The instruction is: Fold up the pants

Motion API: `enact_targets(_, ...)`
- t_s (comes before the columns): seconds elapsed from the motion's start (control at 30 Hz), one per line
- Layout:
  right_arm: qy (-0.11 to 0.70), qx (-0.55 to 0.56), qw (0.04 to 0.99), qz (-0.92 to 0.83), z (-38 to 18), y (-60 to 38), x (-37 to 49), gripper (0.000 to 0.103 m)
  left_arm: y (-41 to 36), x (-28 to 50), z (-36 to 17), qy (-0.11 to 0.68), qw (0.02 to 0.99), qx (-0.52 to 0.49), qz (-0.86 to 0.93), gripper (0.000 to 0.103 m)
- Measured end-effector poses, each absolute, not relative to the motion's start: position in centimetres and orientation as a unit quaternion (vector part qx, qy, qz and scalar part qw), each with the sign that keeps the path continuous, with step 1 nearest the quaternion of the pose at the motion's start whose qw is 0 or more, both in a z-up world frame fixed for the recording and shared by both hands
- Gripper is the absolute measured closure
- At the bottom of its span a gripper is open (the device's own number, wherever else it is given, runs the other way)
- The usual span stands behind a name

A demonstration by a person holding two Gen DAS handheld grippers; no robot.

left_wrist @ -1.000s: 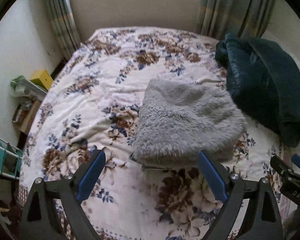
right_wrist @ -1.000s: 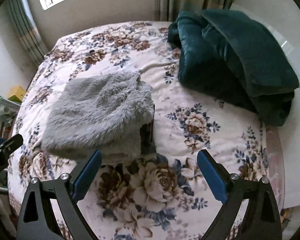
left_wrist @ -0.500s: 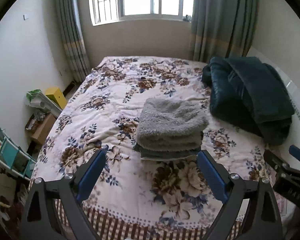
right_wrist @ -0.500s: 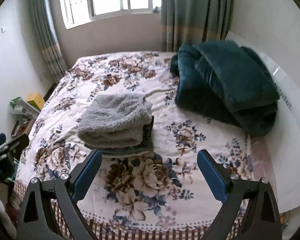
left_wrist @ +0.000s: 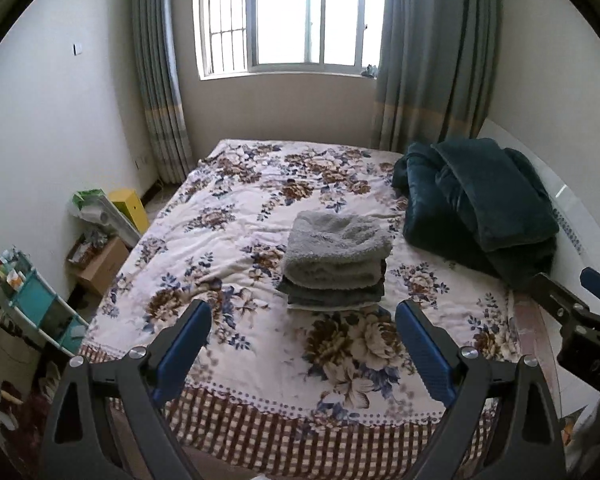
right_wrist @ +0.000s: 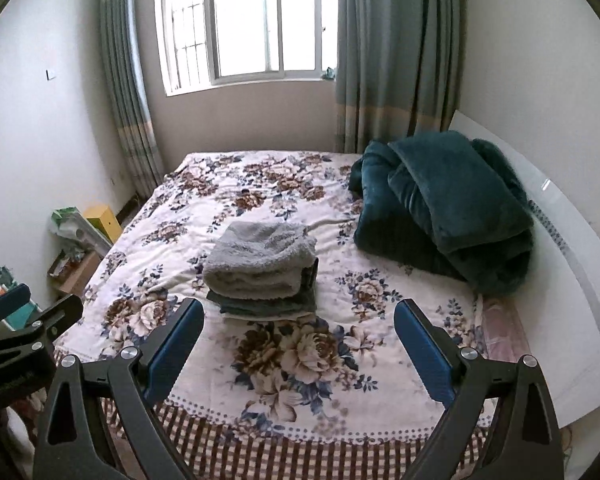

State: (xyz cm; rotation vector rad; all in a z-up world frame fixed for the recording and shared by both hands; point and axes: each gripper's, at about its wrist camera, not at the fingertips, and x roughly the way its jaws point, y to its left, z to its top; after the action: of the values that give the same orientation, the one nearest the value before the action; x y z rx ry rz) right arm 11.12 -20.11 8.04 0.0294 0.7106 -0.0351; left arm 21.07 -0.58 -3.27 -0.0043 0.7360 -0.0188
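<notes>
Both tongs have pulled back from the bed [left_wrist: 236, 216] since a second ago, so the whole room now shows where only the flowered cover filled the view. The left gripper [left_wrist: 302, 344] hangs off the near edge of the bed, its blue fingers [left_wrist: 182, 346] spread wide with nothing between them. The right gripper [right_wrist: 294, 340] hangs off that same edge, likewise spread wide and holding nothing. The pants [left_wrist: 336, 254] lie folded in a fluffy grey bundle on the bed, toward its middle and nearer the near edge, resting on top of darker folded cloth [left_wrist: 332, 294]. To the right of the pants on the bed sits a heaped dark green blanket [left_wrist: 480, 204], well apart from them. Beyond the far end of the bed stands a window [left_wrist: 292, 16] with curtains [left_wrist: 432, 56] on both sides. On the floor left of the bed are a yellow box [left_wrist: 130, 208] and a shelf [left_wrist: 36, 308].
</notes>
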Motion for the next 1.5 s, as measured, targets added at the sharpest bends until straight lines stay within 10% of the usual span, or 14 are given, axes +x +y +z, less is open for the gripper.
enact_targets(1.5,0.359,0.029,0.931,-0.06,5.9,-20.9,19.4,0.001,-2.4,28.2,-6.0,0.376,0.926,0.036,0.014,0.0)
